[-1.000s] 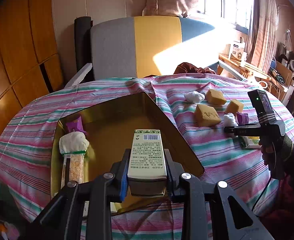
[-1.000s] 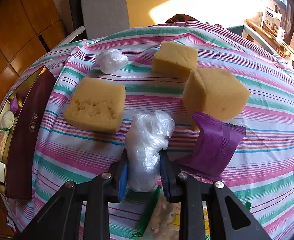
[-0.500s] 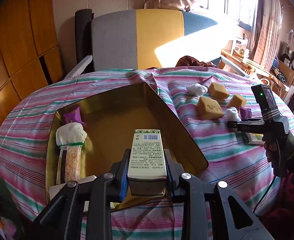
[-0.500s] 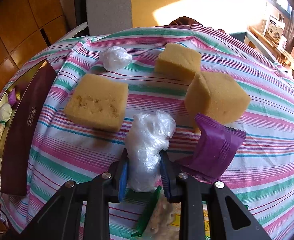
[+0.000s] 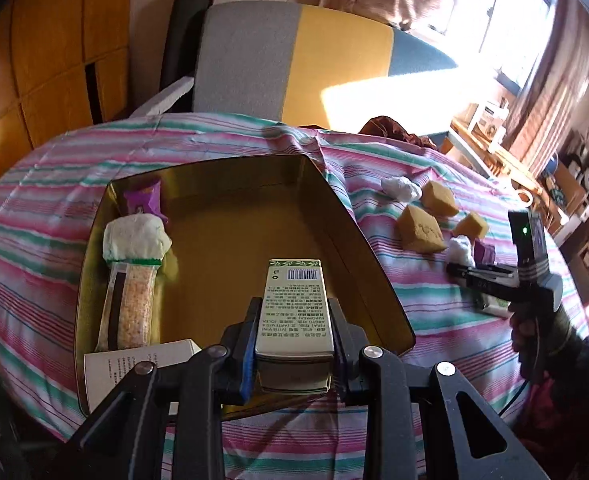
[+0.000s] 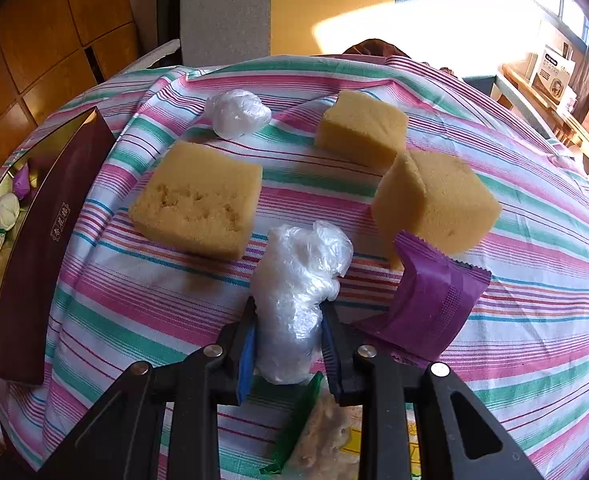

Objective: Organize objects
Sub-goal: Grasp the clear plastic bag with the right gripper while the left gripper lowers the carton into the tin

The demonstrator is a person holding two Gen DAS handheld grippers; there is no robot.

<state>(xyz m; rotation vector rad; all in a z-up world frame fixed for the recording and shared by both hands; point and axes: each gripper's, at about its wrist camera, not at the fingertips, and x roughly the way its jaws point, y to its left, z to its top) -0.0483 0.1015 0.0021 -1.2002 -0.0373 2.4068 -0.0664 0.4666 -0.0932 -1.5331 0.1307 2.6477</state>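
My left gripper (image 5: 293, 332) is shut on a pale green carton (image 5: 293, 312) with a barcode, held above the near part of the gold-lined box (image 5: 334, 216). The box holds a purple packet (image 5: 142, 200), a white wrapped ball (image 5: 134, 236), a long cracker pack (image 5: 130, 308) and a white carton (image 5: 134, 368). My right gripper (image 6: 288, 332) is shut on a white plastic-wrapped ball (image 6: 298, 292) over the striped tablecloth (image 6: 134, 304). It also shows in the left wrist view (image 5: 460, 268).
Three yellow sponge cakes (image 6: 198, 200), (image 6: 362, 128), (image 6: 438, 200) lie ahead of the right gripper, with another wrapped ball (image 6: 236, 114), a purple packet (image 6: 430, 300) and a cracker pack (image 6: 318, 432). The box's maroon wall (image 6: 42, 248) is at left. A chair (image 5: 286, 60) stands behind.
The left gripper has risen and drawn back with the carton, so more of the box shows. The right gripper has lifted slightly with the wrapped ball.
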